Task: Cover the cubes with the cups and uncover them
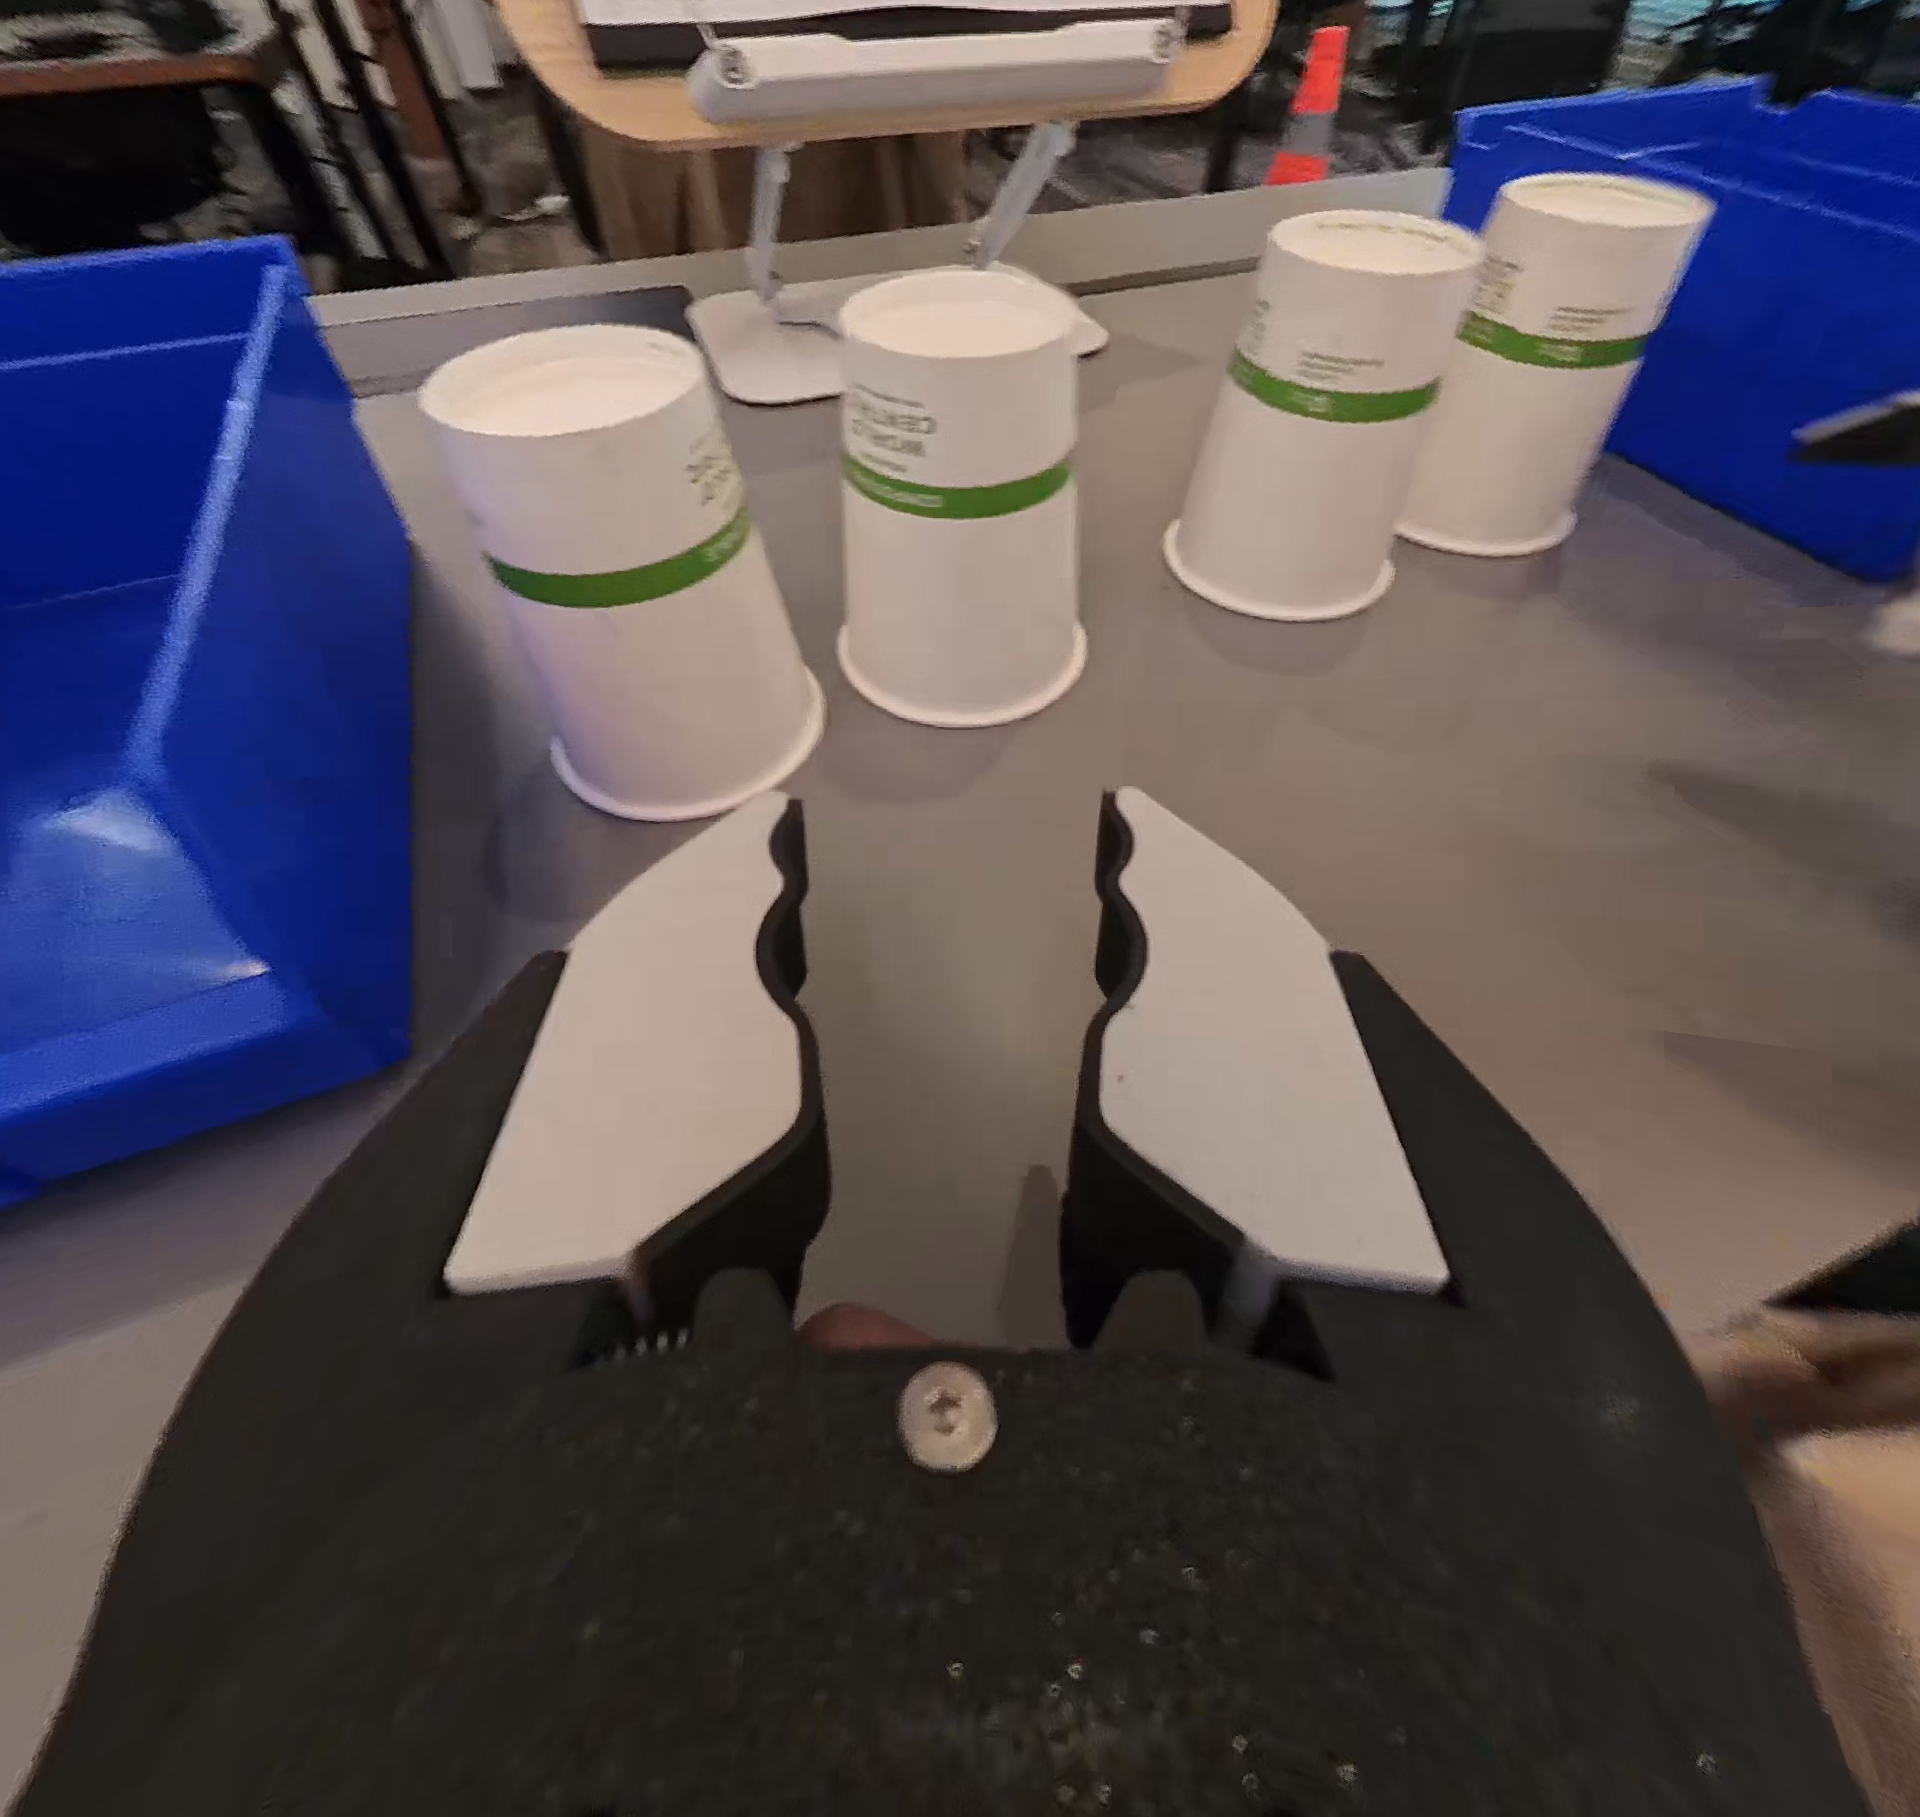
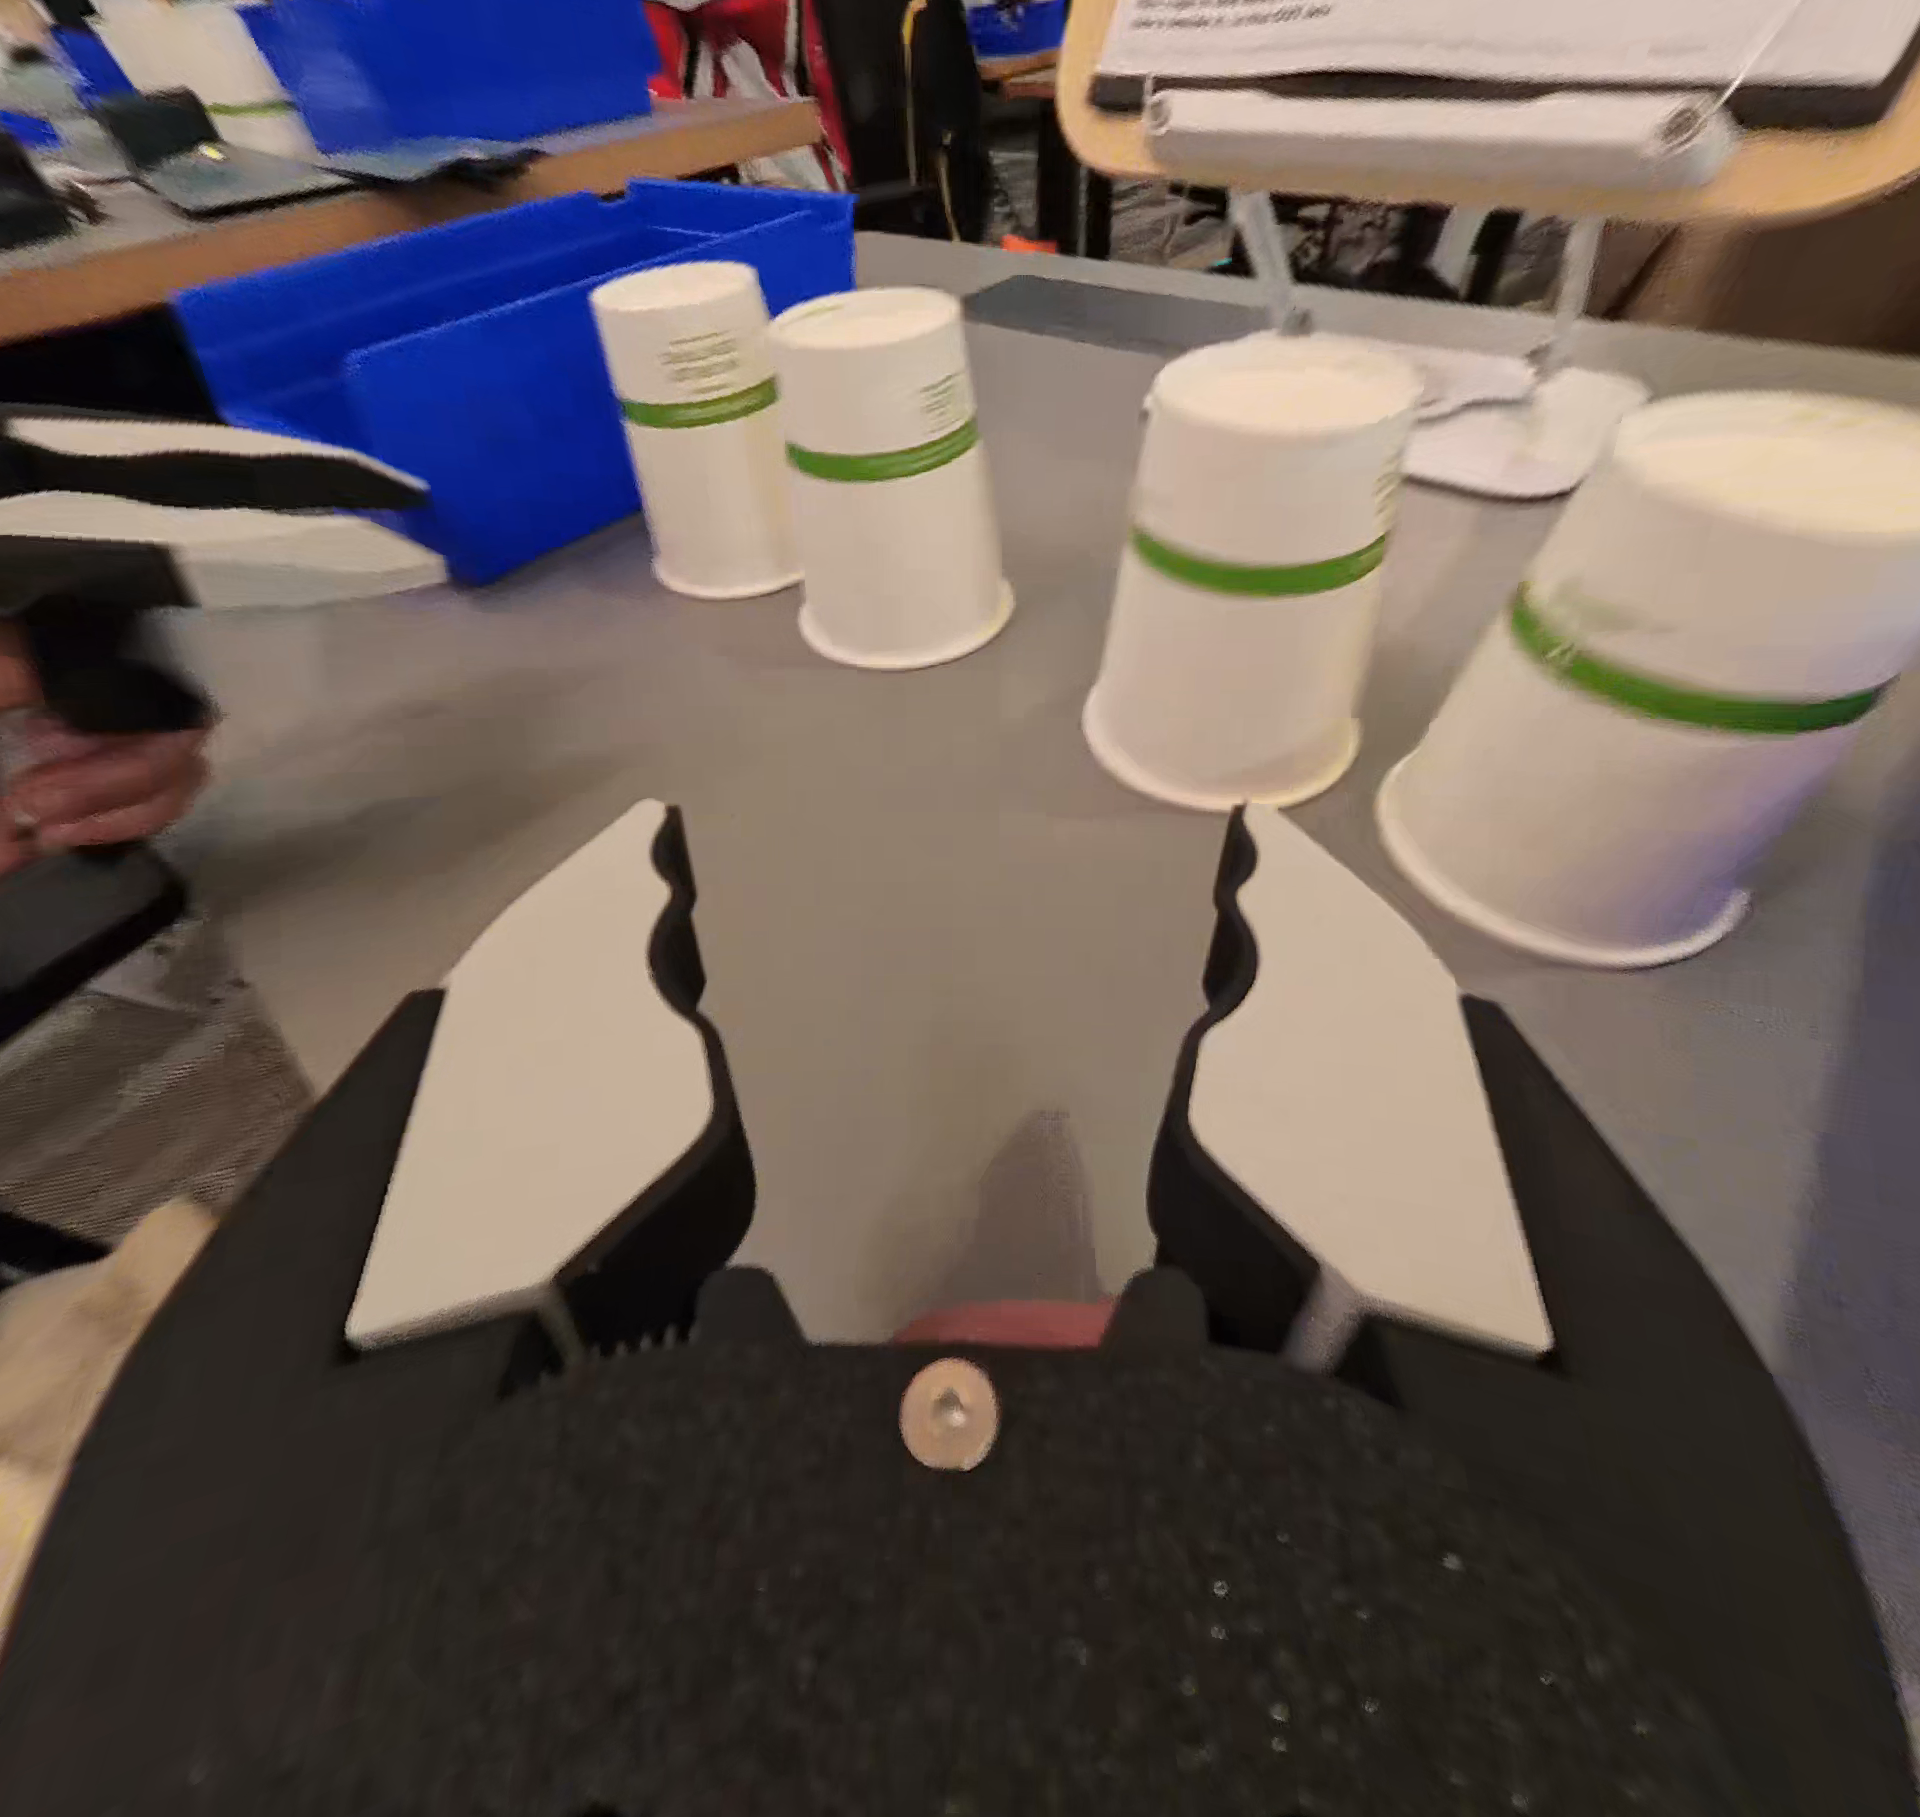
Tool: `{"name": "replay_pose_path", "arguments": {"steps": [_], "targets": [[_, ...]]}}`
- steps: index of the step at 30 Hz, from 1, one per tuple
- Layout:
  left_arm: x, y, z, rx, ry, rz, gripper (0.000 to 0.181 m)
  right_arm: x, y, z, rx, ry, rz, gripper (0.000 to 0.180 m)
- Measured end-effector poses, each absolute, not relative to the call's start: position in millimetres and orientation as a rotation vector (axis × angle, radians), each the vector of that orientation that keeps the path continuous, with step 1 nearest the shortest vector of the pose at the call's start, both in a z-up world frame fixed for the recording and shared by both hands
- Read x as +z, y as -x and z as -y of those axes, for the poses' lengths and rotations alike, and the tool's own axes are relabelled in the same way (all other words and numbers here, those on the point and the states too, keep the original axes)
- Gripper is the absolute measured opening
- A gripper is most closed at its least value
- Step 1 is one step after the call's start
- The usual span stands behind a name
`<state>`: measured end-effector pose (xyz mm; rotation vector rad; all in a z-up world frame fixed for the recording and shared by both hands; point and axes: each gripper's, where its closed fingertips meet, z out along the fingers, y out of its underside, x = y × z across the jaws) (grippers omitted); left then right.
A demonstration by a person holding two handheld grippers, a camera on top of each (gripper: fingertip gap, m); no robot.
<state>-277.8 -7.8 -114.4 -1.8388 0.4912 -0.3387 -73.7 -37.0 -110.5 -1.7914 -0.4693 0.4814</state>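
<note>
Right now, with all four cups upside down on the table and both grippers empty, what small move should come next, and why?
Probably ease the left gripper forward and a little left, toward the nearest cup. Its jaws stand open and empty just short of that cup's rim, and all four cups sit mouth down on the grey table with no cubes showing, so lifting one looks like the next step. The right gripper is open too.

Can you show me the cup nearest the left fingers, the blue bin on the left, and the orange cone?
nearest cup (image 1: 634, 572): left wrist view, green band.
left blue bin (image 1: 281, 728): left wrist view, side wall.
orange cone (image 1: 1311, 105): left wrist view, middle.
</note>
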Motion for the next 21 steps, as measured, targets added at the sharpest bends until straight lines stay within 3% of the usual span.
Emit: {"name": "replay_pose_path", "arguments": {"steps": [12,21], "targets": [[-123.5,303.0,-0.4,-0.304,1.923,-0.316,0.058,-131.1,64.2,62.5,0.507,1.906,0.407,0.089],[-134.3,275.6,15.1,-0.383,1.944,-0.443,0.065,-131.4,56.3,63.0,0.451,1.898,0.407,0.085]]}}
